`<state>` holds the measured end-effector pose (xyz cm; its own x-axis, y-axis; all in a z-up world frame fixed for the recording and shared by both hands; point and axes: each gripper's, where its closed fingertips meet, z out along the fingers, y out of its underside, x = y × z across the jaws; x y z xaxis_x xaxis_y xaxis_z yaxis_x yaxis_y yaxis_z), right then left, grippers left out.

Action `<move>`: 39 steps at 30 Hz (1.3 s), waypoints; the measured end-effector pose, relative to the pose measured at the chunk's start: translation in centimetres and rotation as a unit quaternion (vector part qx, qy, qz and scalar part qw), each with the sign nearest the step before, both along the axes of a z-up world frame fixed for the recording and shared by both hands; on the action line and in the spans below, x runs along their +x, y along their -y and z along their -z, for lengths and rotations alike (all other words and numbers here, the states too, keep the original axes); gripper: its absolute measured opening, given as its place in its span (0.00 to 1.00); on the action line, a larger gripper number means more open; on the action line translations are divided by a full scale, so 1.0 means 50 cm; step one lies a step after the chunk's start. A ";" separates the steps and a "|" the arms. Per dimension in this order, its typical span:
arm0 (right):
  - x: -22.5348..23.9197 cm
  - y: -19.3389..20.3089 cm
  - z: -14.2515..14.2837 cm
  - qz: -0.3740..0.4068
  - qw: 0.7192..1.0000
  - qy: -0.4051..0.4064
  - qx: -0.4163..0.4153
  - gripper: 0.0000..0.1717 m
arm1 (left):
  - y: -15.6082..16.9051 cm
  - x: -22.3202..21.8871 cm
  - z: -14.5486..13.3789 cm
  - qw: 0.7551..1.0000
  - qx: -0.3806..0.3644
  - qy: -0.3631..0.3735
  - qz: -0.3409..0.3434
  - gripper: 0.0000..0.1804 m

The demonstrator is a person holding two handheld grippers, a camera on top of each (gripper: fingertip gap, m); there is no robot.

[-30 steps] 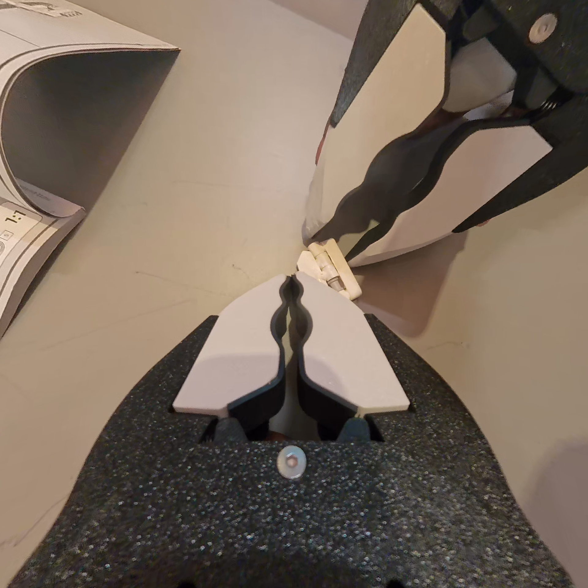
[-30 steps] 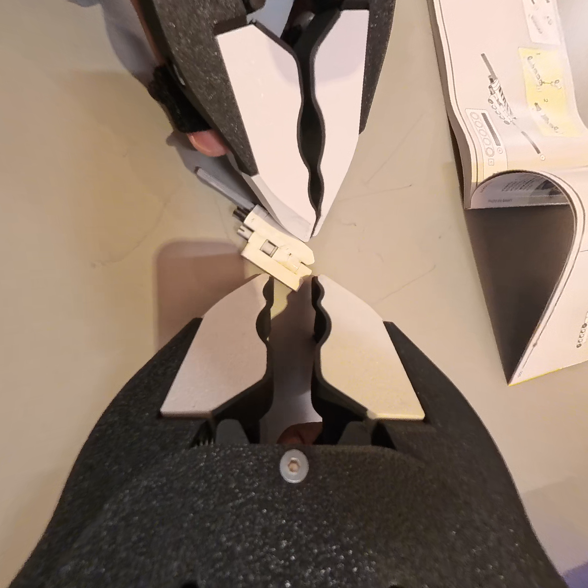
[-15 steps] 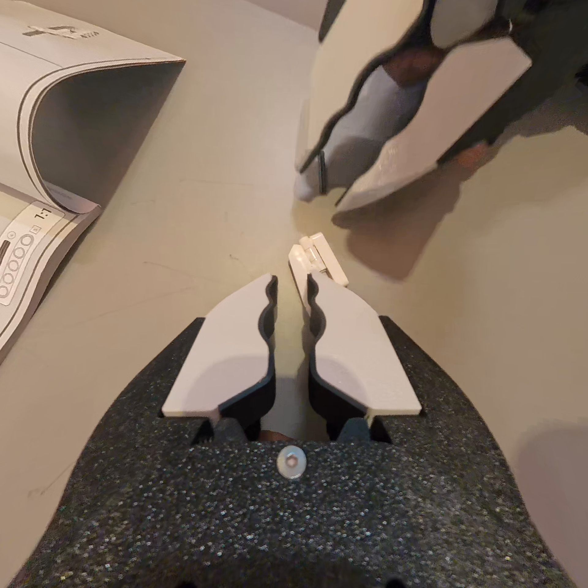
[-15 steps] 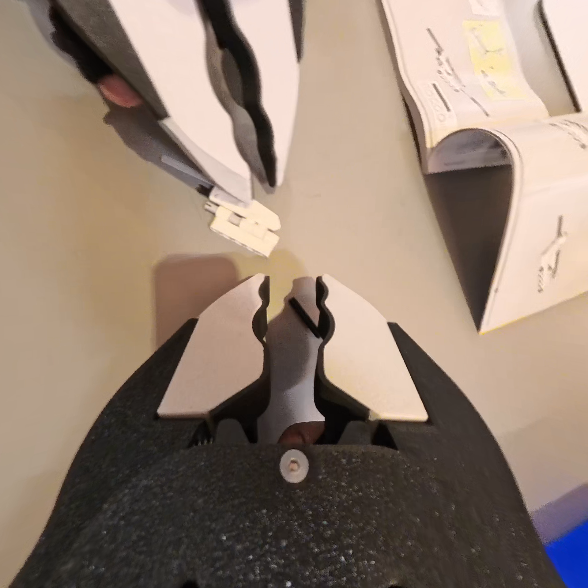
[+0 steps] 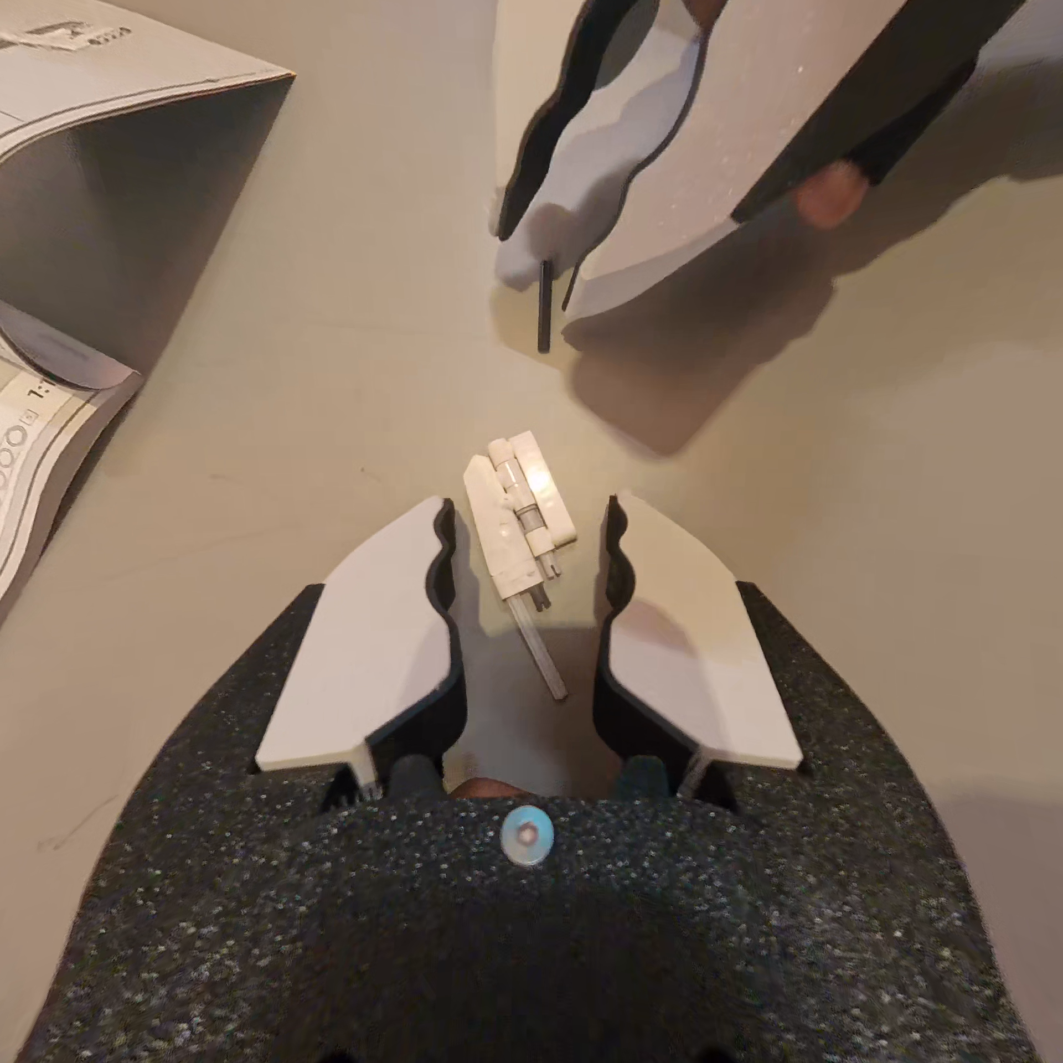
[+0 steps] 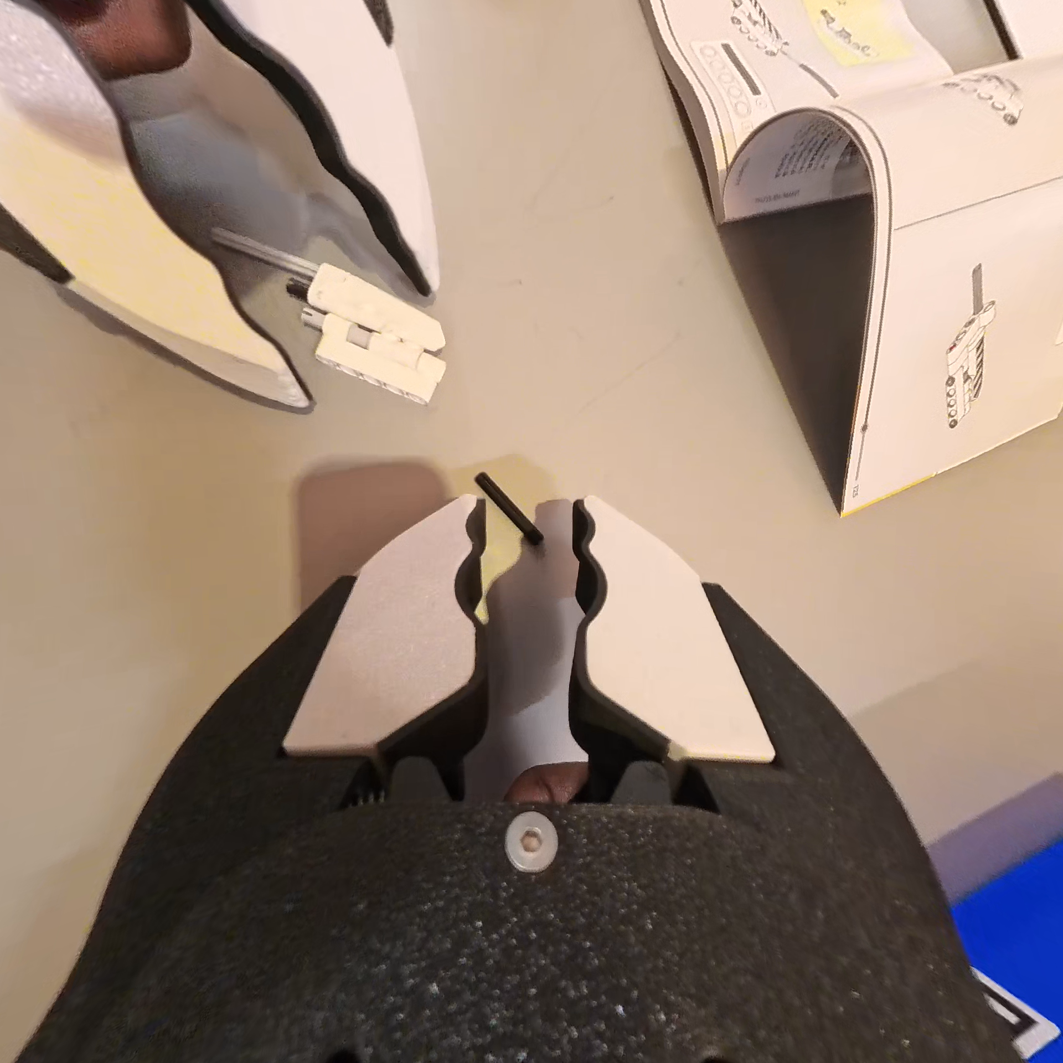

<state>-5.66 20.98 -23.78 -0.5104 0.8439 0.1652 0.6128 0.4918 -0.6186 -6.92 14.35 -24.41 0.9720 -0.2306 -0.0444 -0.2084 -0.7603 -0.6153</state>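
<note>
Left wrist view looks straight down on a small white brick assembly (image 5: pixel 520 520) lying flat on the beige tabletop (image 5: pixel 345 374). It is built of glossy plastic beams side by side, with a grey bushing in the middle and a pale grey axle (image 5: pixel 540 650) sticking out of its near end. The left gripper (image 5: pixel 526 506) sits low over it with its jaws spread wide; the assembly lies in the gap between them, and neither white fingertip presses on it. The fingers have wavy black inner edges and smooth matte white faces, set in a speckled black foam-like body.

Beyond the assembly, well apart from it, a thin black rod (image 5: pixel 543 305) rests on the tabletop by the tips of the right gripper (image 6: pixel 529 506). From that gripper's own camera the rod (image 6: pixel 509 509) lies slantwise just ahead of its tips, which stand partly open and clear of it; nothing is pinched.

To the assembly's left in the left view lies an open instruction booklet (image 5: pixel 115 172), its pages curled up in an arch, printed with line drawings and a yellow panel. A blue sheet (image 6: pixel 1012 943) shows at the corner of the right view, far from the assembly.
</note>
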 end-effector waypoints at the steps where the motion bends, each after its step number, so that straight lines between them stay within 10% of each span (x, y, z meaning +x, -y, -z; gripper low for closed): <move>1: 0.001 -0.002 0.001 0.000 1.000 0.002 -0.001 0.17 | -0.001 -0.002 0.002 1.000 -0.001 -0.008 -0.001 0.28; 18: 0.018 0.023 0.020 -0.043 0.998 0.029 -0.028 0.13 | 0.009 -0.019 0.006 0.993 -0.007 -0.028 0.111 0.21; 39: -0.021 0.122 -0.012 -0.165 0.982 -0.095 0.001 0.13 | 0.030 -0.026 -0.017 0.996 -0.001 0.060 0.070 0.21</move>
